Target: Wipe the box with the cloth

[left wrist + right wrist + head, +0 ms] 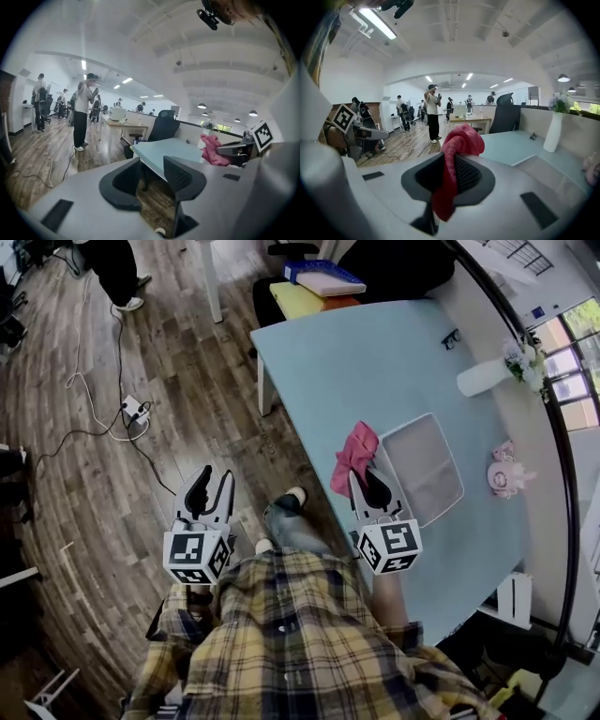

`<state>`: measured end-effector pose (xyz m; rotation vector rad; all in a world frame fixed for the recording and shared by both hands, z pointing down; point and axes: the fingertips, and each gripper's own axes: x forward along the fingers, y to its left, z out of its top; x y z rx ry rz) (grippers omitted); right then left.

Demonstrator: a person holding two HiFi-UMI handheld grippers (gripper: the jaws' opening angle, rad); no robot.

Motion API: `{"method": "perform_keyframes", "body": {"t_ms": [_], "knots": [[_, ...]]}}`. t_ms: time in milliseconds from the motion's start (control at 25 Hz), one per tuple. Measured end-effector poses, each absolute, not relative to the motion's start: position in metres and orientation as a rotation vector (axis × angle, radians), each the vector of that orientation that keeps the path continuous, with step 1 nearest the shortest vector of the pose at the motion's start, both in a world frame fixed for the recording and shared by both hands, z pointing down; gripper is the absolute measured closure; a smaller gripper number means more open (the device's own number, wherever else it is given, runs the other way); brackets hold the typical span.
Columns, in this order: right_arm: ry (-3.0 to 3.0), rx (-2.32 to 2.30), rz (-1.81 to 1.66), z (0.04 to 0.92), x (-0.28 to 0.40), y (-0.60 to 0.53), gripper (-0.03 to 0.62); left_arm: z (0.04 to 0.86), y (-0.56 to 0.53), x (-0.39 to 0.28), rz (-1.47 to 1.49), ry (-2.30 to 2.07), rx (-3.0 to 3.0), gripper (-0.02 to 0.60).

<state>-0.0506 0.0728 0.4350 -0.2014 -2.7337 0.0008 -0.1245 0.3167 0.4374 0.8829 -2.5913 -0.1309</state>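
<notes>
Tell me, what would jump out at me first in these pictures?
The bright pink cloth stands out most: it is clamped in the right gripper over the near edge of the pale blue table, right beside a shallow pale box. The left gripper hangs open and empty off to the table's left, above the wooden floor.

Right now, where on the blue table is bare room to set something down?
The pale blue tabletop is bare from its far end to the shallow clear plastic box. Crowded along the right edge: white vase, pink figurine.
</notes>
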Motion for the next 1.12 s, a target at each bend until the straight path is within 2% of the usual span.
{"method": "perform_keyframes", "body": {"t_ms": [240,440,760,1120], "knots": [[-2.785,-0.03,0.036,0.415,-0.086,0.0,0.54,0.417,0.232,-0.188,-0.077,-2.552,1.075,0.436],[-2.802,0.164,0.125,0.419,-0.075,-0.057,0.54,0.418,0.153,-0.208,-0.02,-2.46,1.264,0.436],[-2.772,0.576,0.253,0.426,-0.011,-0.128,0.54,0.413,0.04,-0.192,0.121,-2.243,1.614,0.436],[-2.674,0.937,0.324,0.425,0.057,-0.154,0.54,0.41,-0.04,-0.161,0.189,-2.008,1.9,0.436]]}}
